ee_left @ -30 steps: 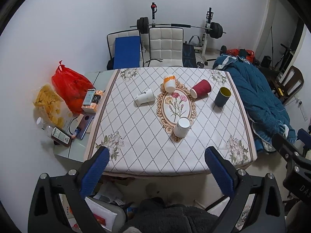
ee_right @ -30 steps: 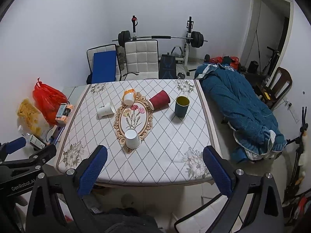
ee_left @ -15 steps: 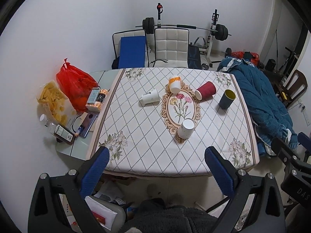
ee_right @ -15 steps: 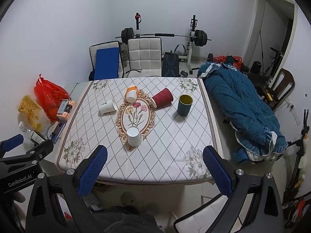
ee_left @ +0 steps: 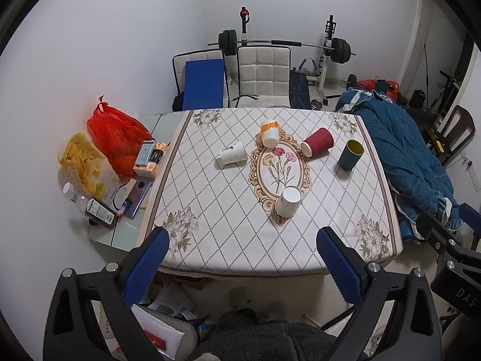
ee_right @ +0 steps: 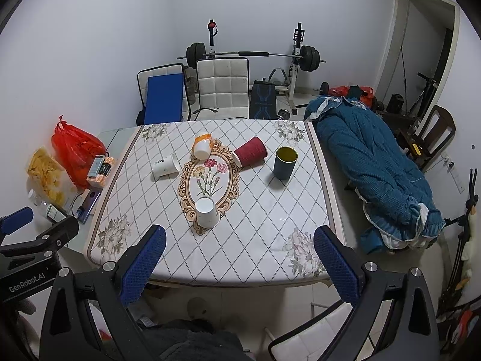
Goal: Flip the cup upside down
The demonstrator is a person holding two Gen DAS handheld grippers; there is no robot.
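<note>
white walls (ee_right: 90,30); barbell rack (ee_right: 252,55); padded chairs (ee_right: 222,85); open doorway (ee_right: 427,45)

- "GenRobot.AI" stands in white on the left gripper (ee_right: 28,234) body.
- "DAS", cut off, stands on the right gripper (ee_left: 451,240) body.

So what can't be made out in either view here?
- White cup on its side: printed mark too small to read, both views.
- Phone screen: too small, left wrist view.
- Right hand-held gripper: cut off by the frame edge, left wrist view.
- Under the table: hidden by the tablecloth.
</note>
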